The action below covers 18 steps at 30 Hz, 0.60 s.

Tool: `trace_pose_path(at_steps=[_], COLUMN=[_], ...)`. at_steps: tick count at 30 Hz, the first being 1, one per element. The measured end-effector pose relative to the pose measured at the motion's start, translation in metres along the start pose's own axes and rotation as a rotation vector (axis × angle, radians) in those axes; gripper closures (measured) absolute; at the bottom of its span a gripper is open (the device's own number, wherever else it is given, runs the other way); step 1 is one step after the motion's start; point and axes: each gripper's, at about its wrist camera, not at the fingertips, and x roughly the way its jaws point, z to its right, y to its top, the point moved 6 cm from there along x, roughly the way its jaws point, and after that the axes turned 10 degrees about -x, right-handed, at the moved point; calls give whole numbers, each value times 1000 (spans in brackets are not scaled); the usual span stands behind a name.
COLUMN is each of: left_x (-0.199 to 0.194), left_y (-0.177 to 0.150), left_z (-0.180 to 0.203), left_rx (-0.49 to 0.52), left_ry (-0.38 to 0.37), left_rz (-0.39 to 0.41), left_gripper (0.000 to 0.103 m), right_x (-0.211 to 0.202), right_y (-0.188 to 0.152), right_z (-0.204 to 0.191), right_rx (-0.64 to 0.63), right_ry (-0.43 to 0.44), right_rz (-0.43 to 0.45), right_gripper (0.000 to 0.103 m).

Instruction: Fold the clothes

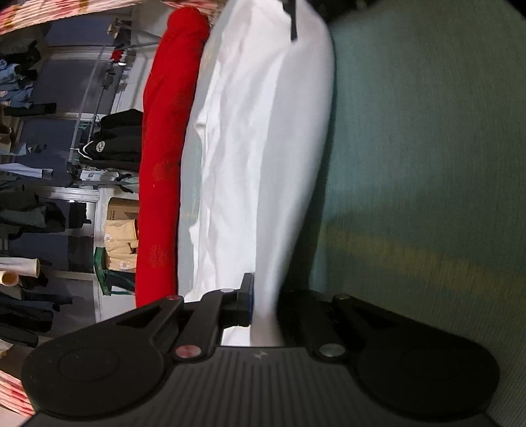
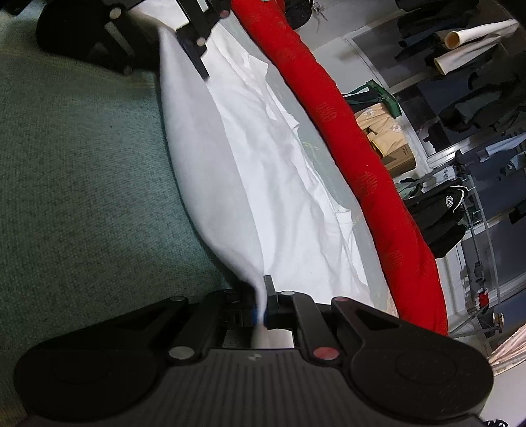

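Note:
A white garment (image 1: 250, 147) lies stretched over a green fabric surface (image 1: 427, 164). My left gripper (image 1: 263, 305) is shut on one end of its raised edge. My right gripper (image 2: 261, 308) is shut on the other end of the same white garment (image 2: 263, 184). The edge hangs taut between the two grippers, lifted off the green surface (image 2: 82, 164). The left gripper (image 2: 194, 49) also shows at the top of the right wrist view. A tip of the right gripper (image 1: 292, 19) shows at the top of the left wrist view.
A long red fabric roll (image 1: 164, 164) runs along the far side of the garment, also in the right wrist view (image 2: 361, 157). Beyond it are cardboard boxes (image 2: 391, 141), a black garment (image 1: 115, 141) on a rack, and hanging clothes (image 2: 476, 108).

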Motion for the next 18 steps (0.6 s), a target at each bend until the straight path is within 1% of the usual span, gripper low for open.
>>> trace_pose_path(at_steps=[2,6,12,15,18], left_x=[2,5,3,1,1], left_y=[-3,0,-1,0,1], left_z=[0,6,5,3,1], left_rx=[4,24,-1,-1,6], left_ry=[7,26,35,39,37], left_rz=[-12,-23,-9,-4,-2], left_gripper=[103,103,103,103,103], right_x=[1,2,3,4,5], right_y=[-1,-2,1,4,8], right_z=[1,1,-1,-3,-5], right_rx=[9,15,-14,-55,-136], right_ry=[-4,-9,-20,-34,-43], right_rz=[8,13,1,-12,-38], right_gripper=[94,94,94,94,95])
